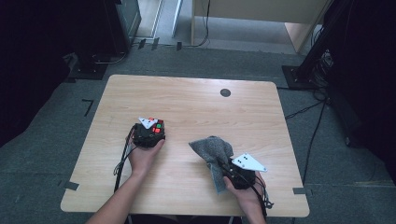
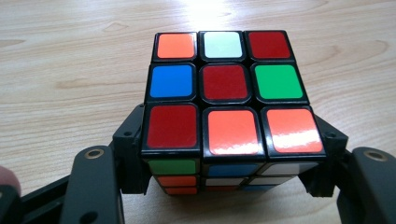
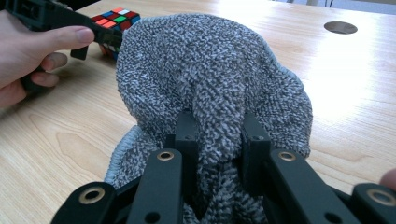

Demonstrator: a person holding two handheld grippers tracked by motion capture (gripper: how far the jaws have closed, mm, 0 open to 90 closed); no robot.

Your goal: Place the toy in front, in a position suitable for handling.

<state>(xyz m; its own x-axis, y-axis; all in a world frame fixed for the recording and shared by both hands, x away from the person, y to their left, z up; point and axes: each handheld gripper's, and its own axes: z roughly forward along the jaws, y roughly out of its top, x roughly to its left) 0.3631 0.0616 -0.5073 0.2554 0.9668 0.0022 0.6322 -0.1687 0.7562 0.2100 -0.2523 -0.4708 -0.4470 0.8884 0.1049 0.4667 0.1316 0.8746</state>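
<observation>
A puzzle cube (image 2: 224,88) with red, orange, blue, green and white stickers rests on the wooden table (image 1: 196,102), left of centre. My left gripper (image 2: 229,158) is shut on the cube, a black jaw pressing each side of it; from above, the cube (image 1: 157,126) pokes out just beyond the left gripper (image 1: 148,133). A grey knitted cloth (image 3: 210,79) is bunched up on the table right of centre. My right gripper (image 3: 217,135) is shut on a fold of this cloth (image 1: 212,149), seen near the front edge in the high view with the right gripper (image 1: 229,167) behind it.
A round dark grommet (image 1: 225,92) sits in the tabletop at the far right. In the right gripper view the other hand (image 3: 32,51) and the cube (image 3: 114,21) lie at the upper left. Dark stands and cables (image 1: 317,116) surround the table on the floor.
</observation>
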